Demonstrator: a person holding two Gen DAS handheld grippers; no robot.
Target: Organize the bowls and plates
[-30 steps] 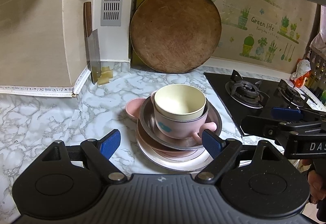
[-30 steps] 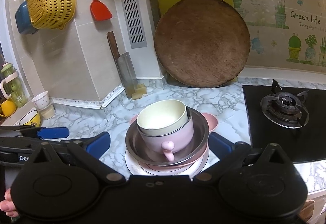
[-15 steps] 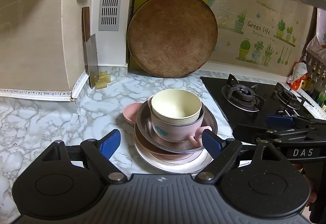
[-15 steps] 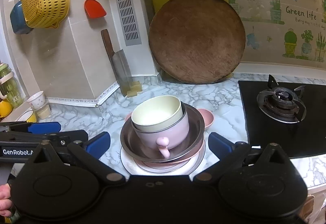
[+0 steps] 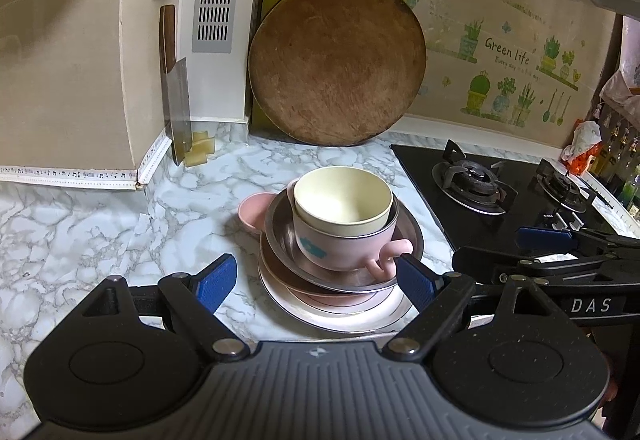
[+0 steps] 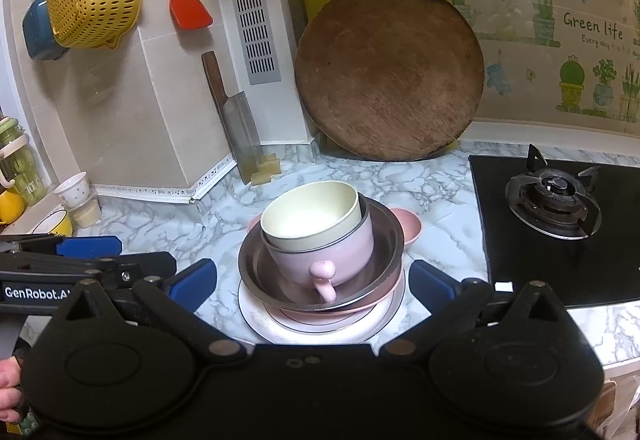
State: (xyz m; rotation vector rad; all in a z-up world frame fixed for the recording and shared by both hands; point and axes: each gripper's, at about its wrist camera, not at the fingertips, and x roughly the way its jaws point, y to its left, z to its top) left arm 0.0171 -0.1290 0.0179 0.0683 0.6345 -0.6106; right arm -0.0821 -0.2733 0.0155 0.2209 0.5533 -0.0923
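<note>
A stack of dishes (image 5: 340, 240) sits on the marble counter (image 5: 80, 232), just left of the black stove (image 5: 480, 191). A big round wooden board (image 5: 336, 59) leans on the wall behind the stack, and a knife (image 5: 176, 95) stands further left. At the bottom is a flat white plate (image 6: 320, 324), then a shiny metal bowl (image 6: 384, 236), a pink cup (image 6: 324, 256) and a smooth cream bowl (image 6: 312, 215). The left gripper (image 5: 316, 280) and right gripper (image 6: 312, 284) both have fingers wide apart, holding nothing, with the stack just ahead.
</note>
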